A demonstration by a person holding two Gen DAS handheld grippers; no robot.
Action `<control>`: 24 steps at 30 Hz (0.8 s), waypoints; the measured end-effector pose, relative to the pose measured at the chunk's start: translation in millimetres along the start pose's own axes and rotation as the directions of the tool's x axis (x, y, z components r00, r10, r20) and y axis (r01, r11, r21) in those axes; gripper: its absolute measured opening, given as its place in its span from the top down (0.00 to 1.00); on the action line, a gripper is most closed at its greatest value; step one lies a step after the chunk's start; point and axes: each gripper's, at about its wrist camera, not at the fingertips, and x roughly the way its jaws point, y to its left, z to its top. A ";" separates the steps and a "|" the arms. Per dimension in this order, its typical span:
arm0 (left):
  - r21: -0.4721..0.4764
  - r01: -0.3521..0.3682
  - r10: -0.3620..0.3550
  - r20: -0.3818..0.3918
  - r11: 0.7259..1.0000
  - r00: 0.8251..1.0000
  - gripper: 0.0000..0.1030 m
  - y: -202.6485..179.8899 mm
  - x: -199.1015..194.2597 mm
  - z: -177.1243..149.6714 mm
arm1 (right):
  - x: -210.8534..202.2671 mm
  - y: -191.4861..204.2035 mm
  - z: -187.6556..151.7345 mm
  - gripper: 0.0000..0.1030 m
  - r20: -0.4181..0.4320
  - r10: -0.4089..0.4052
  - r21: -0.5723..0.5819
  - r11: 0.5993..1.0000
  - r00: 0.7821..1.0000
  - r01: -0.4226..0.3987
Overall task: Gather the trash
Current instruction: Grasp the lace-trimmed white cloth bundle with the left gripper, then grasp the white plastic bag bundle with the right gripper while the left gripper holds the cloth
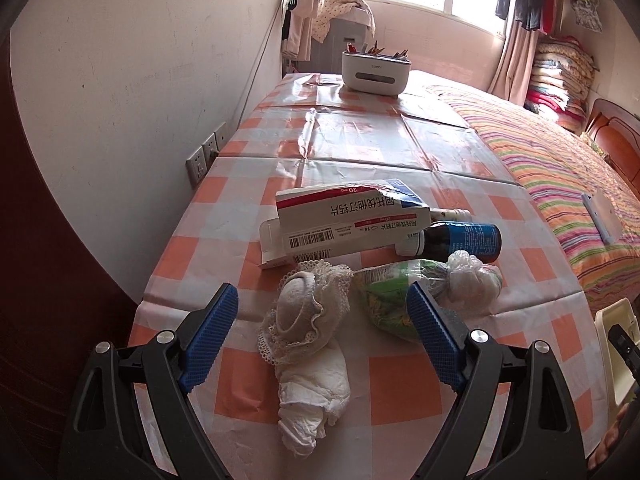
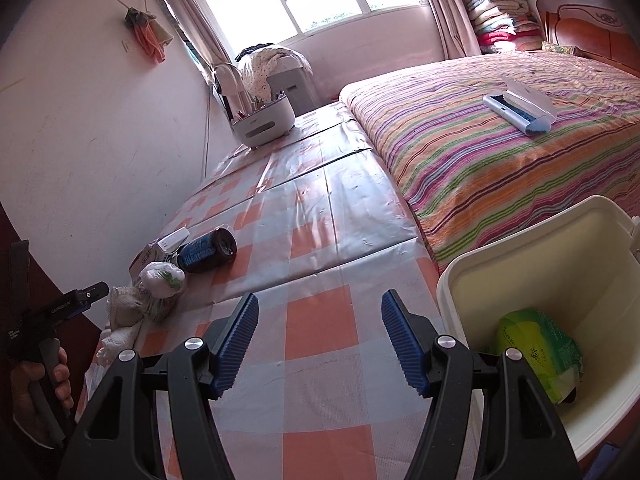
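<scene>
In the left wrist view my left gripper [image 1: 320, 300] is open, its blue pads on either side of a lace-edged cloth wad [image 1: 304, 316] with a crumpled white tissue [image 1: 312, 396] below it. Beyond lie a green plastic bag [image 1: 388, 300], a white plastic wad [image 1: 472, 280], a dark bottle with a blue label [image 1: 460, 240] and a white and red medicine box [image 1: 344, 220]. In the right wrist view my right gripper [image 2: 320, 308] is open and empty over the checked tablecloth [image 2: 320, 320]. A cream bin [image 2: 520, 264] at right holds a green packet [image 2: 536, 348].
A white organiser tub [image 1: 376, 68] with pens stands at the table's far end. A striped bed [image 2: 500, 152] runs along the table's right side, with a pale blue case [image 2: 520, 112] on it. The wall with sockets [image 1: 204, 156] is at left.
</scene>
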 end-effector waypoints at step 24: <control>-0.067 0.092 -0.097 -0.079 0.994 0.992 0.61 20.5 50.8 -0.3 | 107.4 126.9 19.3 0.39 -0.245 0.313 -0.126 0.928 0.918 -0.350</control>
